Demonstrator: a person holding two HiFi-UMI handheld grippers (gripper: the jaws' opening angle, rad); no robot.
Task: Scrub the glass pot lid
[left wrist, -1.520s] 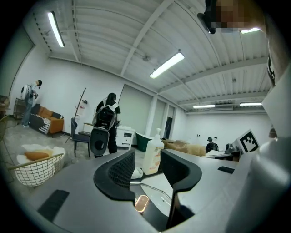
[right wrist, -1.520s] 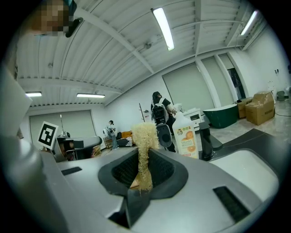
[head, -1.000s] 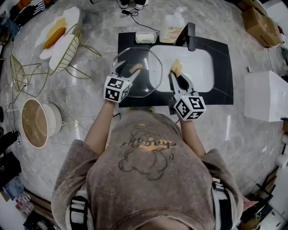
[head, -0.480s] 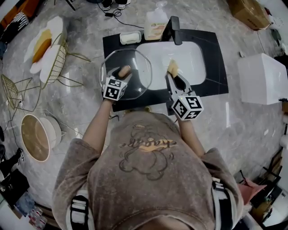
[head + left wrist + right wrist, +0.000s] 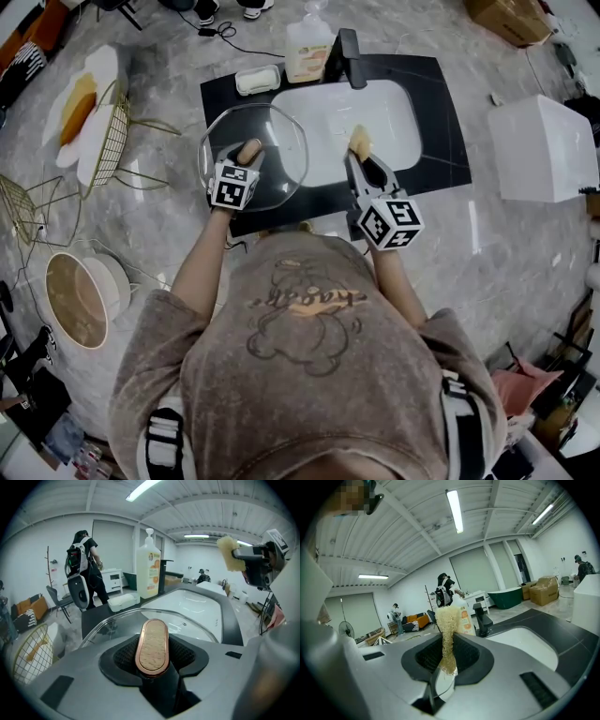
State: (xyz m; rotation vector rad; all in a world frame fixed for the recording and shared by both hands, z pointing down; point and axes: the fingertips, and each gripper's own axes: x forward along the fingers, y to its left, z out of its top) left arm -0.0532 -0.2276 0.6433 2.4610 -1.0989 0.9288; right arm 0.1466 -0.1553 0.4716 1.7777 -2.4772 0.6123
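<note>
Lid handle (image 5: 152, 646) lies between the closing left tongs (image 5: 243, 156), long axis toward twelve. Right tongs (image 5: 446, 662) pinch the scrubber (image 5: 448, 627) at its three o'clock.

Floor: grey marbled slabs (image 5: 525, 281) are gleaming under the lamps.
Ceiling: white ribbed panels (image 5: 408, 536) are spanning the hall; strip lights (image 5: 454, 510) are glowing.
Walls: white walls (image 5: 28, 564) are closing the hall in; tall pale panels (image 5: 476, 571) are filling the far side.
Counter: a black countertop (image 5: 450, 141) is carrying a white basin (image 5: 375, 112).
Seating: gold wire frames (image 5: 112, 141) are standing left of the counter; an orange sofa (image 5: 416, 618) is sitting by the far wall.
Storage: a white block (image 5: 539, 150) is standing right of the counter; a cardboard box (image 5: 506, 17) is lying beyond it; a white dresser (image 5: 112, 580) is standing at the wall.
Bath: a dark green bathtub (image 5: 508, 597) is standing before the panels.
Fan: a pedestal fan (image 5: 345, 630) is standing at the left.
</note>
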